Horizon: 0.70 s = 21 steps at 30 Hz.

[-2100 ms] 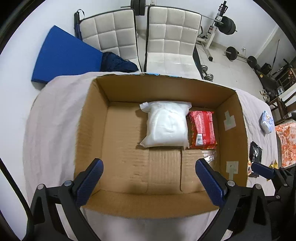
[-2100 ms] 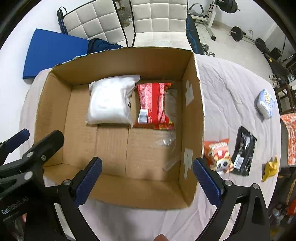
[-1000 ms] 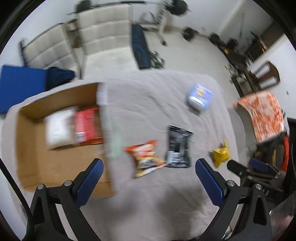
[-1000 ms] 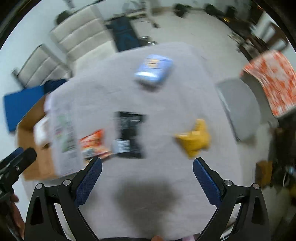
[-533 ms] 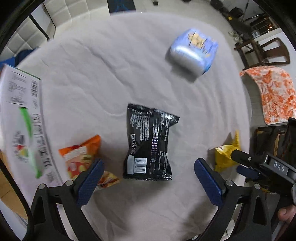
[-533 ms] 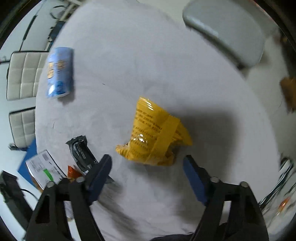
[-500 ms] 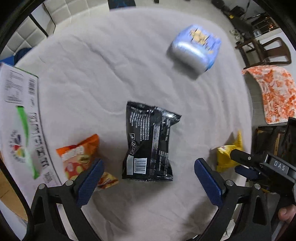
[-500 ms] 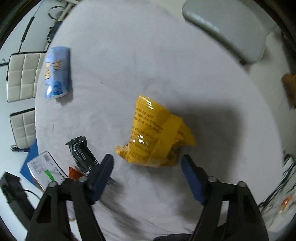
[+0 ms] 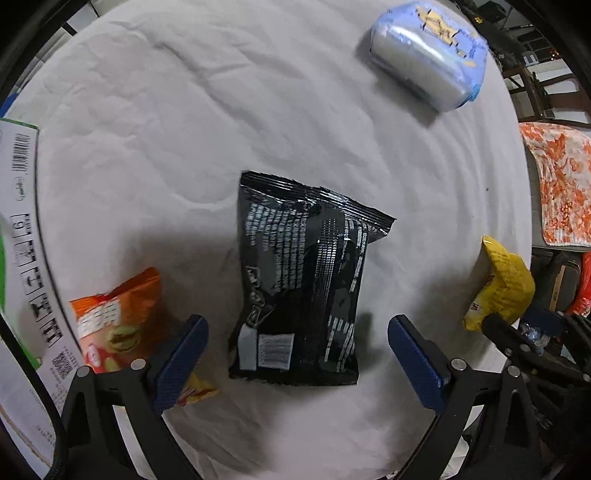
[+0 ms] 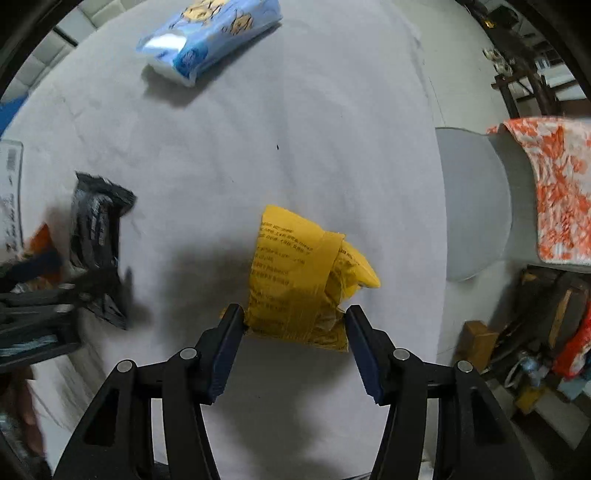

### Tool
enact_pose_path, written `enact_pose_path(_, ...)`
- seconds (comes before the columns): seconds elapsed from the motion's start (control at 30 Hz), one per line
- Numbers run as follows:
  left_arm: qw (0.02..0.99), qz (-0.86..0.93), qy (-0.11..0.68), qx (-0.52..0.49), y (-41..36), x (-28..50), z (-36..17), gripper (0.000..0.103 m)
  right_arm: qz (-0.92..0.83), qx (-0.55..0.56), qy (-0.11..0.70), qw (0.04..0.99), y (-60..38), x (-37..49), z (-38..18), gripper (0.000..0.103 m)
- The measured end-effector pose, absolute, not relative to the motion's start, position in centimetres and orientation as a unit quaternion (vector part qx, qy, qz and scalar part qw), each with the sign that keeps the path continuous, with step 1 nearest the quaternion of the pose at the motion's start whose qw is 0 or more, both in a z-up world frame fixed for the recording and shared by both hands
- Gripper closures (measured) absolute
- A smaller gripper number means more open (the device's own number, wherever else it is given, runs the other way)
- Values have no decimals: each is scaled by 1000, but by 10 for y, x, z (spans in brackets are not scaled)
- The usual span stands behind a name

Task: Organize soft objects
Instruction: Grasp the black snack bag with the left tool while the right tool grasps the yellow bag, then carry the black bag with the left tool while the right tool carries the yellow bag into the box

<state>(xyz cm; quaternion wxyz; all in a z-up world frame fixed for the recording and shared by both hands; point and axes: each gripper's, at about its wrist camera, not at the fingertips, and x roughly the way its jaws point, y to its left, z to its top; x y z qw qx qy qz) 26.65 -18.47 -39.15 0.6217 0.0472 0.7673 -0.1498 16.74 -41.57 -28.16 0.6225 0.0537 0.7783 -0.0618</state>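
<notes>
Left wrist view: a counter (image 9: 258,110) draped in pale grey, softly wrinkled cloth fills the frame. A glossy black snack bag (image 9: 303,280) with crimped ends lies flat at centre, between the blue pads of the left tool (image 9: 295,339), which is spread wide and touches nothing. An orange snack bag (image 9: 118,321) is seen at lower left, partly behind the left pad. A printed white carton wall (image 9: 22,229) curves along the left edge. A puffy light-blue tissue pack (image 9: 428,51) lies at upper right, a crumpled yellow packet (image 9: 502,284) at the right edge. An orange-and-white patterned cloth (image 9: 561,192) is seen beyond the counter.

Right wrist view: the same cloth surface is seen, with cluttered room floor at right. The right tool (image 10: 295,325) has just been narrowing; its pads are pressed on the lower sides of the yellow packet (image 10: 295,280) at centre. The tissue pack (image 10: 210,33) lies at top, the black bag (image 10: 96,229) blurred at left.
</notes>
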Motion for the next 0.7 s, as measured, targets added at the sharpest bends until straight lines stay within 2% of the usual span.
enact_pose_path(0.07,617,-150,771,49,-189,266,-399,5,-66,103,776,619,-425,163,-278,40)
enact_pose_path(0.13,616,-152,772,49,-197,262,-406,12,-72,137,770,619,-433,157,-275,24)
enact_pose_path(0.17,619,-151,768,58,-200,260,-408,15,-78,148,765,621,-435,154,-272,22)
enact_pose_path(0.2,625,-151,763,64,-201,259,-406,18,-82,155,762,624,-438,152,-270,21)
enact_pose_path(0.27,635,-153,754,74,-205,259,-403,36,-91,165,755,628,-446,148,-265,21)
enact_pose_path(0.33,645,-149,745,79,-205,259,-398,50,-99,178,750,629,-449,149,-265,21)
enact_pose_path(0.47,648,-149,744,60,-201,265,-393,53,-107,215,744,624,-460,154,-275,21)
enact_pose_path(0.57,651,-148,742,59,-198,264,-393,54,-111,235,749,610,-472,151,-290,24)
enact_pose_path(0.6,652,-148,741,65,-196,261,-393,55,-111,239,750,607,-472,151,-293,30)
enact_pose_path(0.63,654,-147,739,65,-197,260,-392,56,-111,241,751,605,-473,150,-297,41)
enact_pose_path(0.7,656,-149,737,61,-194,259,-388,57,-114,239,751,605,-472,149,-301,44)
